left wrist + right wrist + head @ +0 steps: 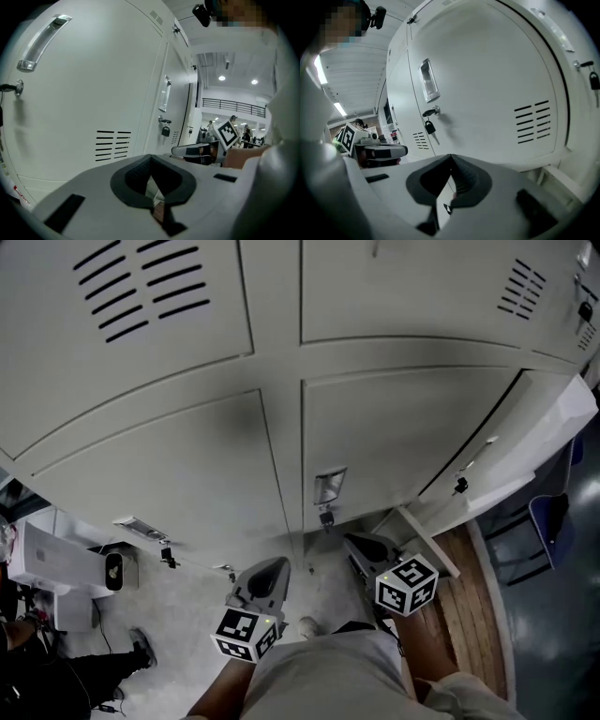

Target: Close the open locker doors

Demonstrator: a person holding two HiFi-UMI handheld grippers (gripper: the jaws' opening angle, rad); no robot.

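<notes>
Stands before a bank of grey lockers (pixel 187 456), looking steeply down. Holds the left gripper (pixel 270 576) low in front of the left door (pixel 159 474), apart from it, with jaws pressed together at the tips and nothing between them. Sees along that gripper a bar handle (pixel 44 42) high on the left door, a key (pixel 16 86) under it and vents (pixel 112 143) lower down. Holds the right gripper (pixel 361 545) beside the left one, likewise low and clear of the steel, below the middle door (pixel 384 437); jaws here also shut tip to tip, gripping nothing. Faces on that middle door a recessed pull (pixel 429 79) with a padlock (pixel 429 126) hanging just beneath. Shows the marker cube (pixel 406 582) on the right gripper near the trouser leg. Finds the open door (pixel 530 442) at the lower right, swung out from its frame with a dark gap along its inner edge and a small lock (pixel 459 486) at that edge. Leaves that door well right of the right gripper, untouched, with a pale plank (pixel 427 540) lying on the floor between the two. Has every other door in sight flush and shut.
</notes>
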